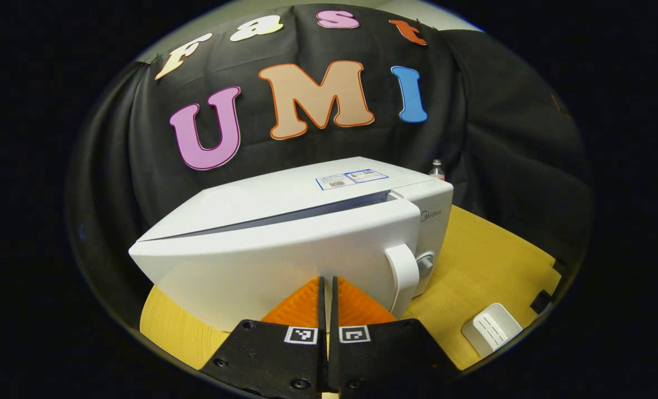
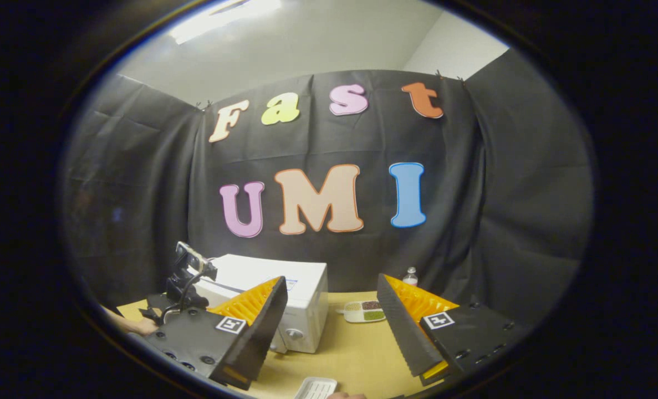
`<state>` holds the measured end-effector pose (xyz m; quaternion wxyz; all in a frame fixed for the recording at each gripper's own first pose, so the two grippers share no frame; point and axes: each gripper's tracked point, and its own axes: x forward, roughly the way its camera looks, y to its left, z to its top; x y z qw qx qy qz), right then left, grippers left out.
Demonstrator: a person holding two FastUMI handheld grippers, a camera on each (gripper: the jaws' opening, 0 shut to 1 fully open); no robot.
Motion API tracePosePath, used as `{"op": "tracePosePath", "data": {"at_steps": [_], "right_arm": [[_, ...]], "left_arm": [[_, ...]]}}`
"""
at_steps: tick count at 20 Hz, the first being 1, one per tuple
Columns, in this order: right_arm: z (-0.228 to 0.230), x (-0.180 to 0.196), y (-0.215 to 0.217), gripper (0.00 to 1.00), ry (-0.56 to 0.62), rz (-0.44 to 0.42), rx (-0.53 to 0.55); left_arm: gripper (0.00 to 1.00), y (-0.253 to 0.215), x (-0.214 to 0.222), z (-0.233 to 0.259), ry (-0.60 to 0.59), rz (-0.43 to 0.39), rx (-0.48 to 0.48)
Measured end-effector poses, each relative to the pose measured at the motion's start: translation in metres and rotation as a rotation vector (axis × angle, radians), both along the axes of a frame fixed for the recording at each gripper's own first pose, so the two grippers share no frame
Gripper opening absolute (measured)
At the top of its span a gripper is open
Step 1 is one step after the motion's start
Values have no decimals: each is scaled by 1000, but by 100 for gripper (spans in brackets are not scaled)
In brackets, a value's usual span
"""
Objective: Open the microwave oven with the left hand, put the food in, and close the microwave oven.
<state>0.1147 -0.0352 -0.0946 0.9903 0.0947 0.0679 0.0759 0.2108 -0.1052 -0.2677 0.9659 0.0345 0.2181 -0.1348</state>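
Jaws pressed together and empty on the left gripper point(image 1: 327, 310), nosing at the ajar microwave oven point(image 1: 306, 233) door beside its handle point(image 1: 403, 277), while the right gripper point(image 2: 331, 324) hangs wide open, apparently waiting for the food tray point(image 2: 365, 311) on the table point(image 2: 356, 354).

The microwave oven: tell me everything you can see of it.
The microwave oven is a white box that looks like painted metal and plastic, standing upright on the yellow wooden table before the black cloth wall. Its door stands slightly ajar, a dark gap along its top edge. A white handle runs down the door's right side, beside a round knob. A sticker lies on top. The left gripper, fingers together, points at the door.
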Motion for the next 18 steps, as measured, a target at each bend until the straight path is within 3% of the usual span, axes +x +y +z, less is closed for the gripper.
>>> {"op": "tracePosePath", "data": {"at_steps": [12, 18], "right_arm": [[-5, 5, 0, 92, 10, 7, -3], [-11, 4, 1, 92, 10, 22, -6]], "left_arm": [[0, -7, 7, -3, 35, 51, -102], [0, -9, 8, -3, 44, 50, -108]]}}
